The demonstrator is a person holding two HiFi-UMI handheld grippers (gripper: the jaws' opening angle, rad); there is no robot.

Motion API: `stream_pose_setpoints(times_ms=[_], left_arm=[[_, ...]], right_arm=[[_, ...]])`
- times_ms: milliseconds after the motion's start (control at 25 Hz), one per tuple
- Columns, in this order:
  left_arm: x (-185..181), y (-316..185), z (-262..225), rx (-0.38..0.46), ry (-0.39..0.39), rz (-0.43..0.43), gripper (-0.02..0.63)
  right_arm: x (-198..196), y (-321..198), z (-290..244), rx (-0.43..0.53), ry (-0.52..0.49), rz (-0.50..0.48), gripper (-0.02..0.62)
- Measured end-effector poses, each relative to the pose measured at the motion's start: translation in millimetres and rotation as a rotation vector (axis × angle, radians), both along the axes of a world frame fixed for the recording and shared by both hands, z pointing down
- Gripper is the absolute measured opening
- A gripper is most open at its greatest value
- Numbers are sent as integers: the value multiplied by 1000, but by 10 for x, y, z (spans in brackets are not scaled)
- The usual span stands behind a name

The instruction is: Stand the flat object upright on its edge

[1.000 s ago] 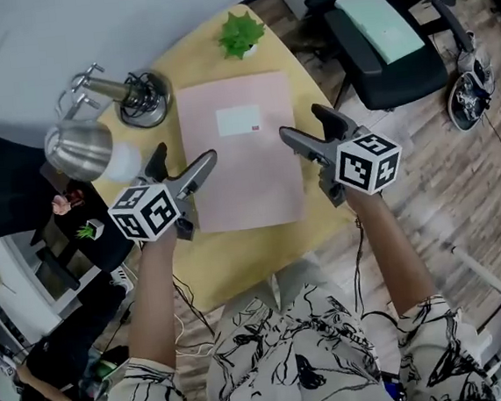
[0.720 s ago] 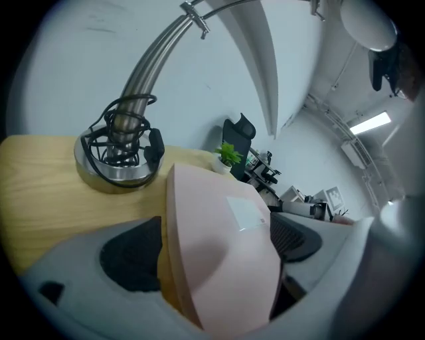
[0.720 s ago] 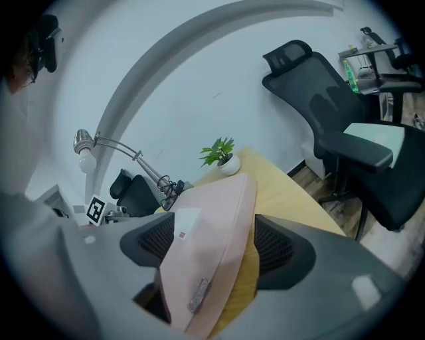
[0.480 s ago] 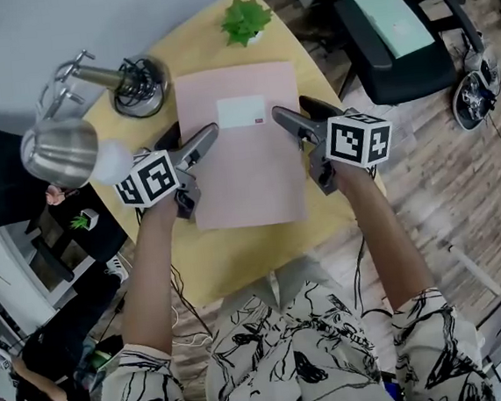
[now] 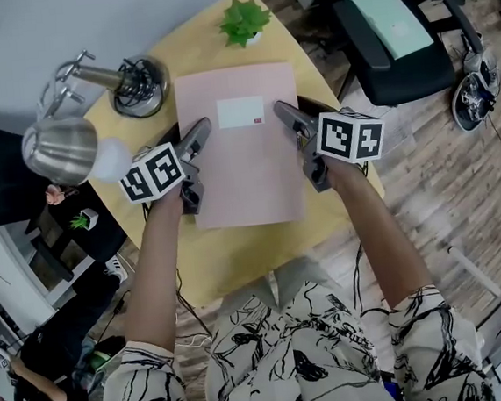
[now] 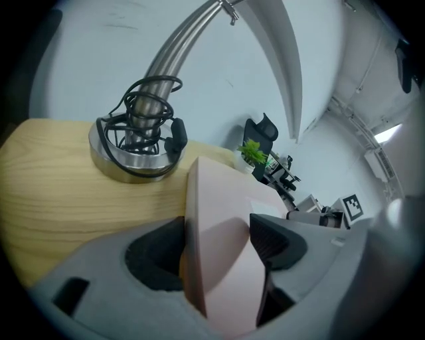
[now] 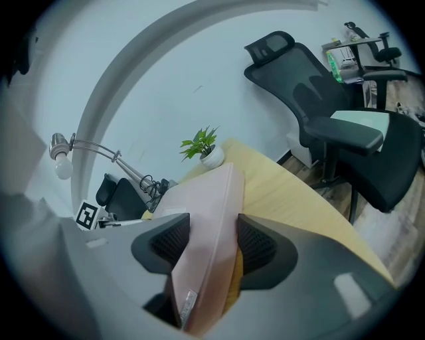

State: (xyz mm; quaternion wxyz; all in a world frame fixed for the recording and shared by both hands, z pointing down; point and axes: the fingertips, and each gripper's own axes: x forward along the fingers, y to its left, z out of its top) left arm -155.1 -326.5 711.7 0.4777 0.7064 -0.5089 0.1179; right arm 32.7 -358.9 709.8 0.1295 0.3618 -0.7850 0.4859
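A flat pink book [image 5: 241, 152] with a white label lies on the round wooden table [image 5: 238, 258]. My left gripper [image 5: 190, 139] has its jaws around the book's left edge, and they are closing. In the left gripper view the book [image 6: 219, 265] fills the gap and both pads touch it. My right gripper [image 5: 295, 116] straddles the right edge, jaws closing too. In the right gripper view the book [image 7: 206, 252] sits between the two ribbed pads, which rest against its faces.
A desk lamp's round metal base [image 5: 141, 89] with coiled cable stands behind the book's left corner, its shade [image 5: 59, 152] hanging left. A small potted plant [image 5: 245, 19] sits at the table's far edge. A black office chair [image 5: 385, 41] stands to the right.
Both grippers have moved inward from beside the book onto its left and right edges, and their jaws have narrowed around it. The book has not moved.
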Motion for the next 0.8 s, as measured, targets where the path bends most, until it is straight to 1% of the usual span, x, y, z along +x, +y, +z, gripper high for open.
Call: stream_pose_setpoints(times_ms=[160, 200, 480, 680, 800], left_arm=[[12, 109, 7, -31, 33, -10, 304], [25, 131, -17, -24, 30, -3, 302], [149, 249, -456, 99, -27, 47, 301], [283, 325, -837, 193, -70, 92, 299], [384, 459, -1051, 241, -87, 116, 298]], right_arm=[[14, 34, -58, 2, -11, -10, 215], [21, 51, -82, 5, -12, -13, 215], [132, 214, -431, 71, -35, 23, 212], [259, 328, -813, 159, -36, 59, 212], [358, 471, -1047, 213, -29, 69, 213]])
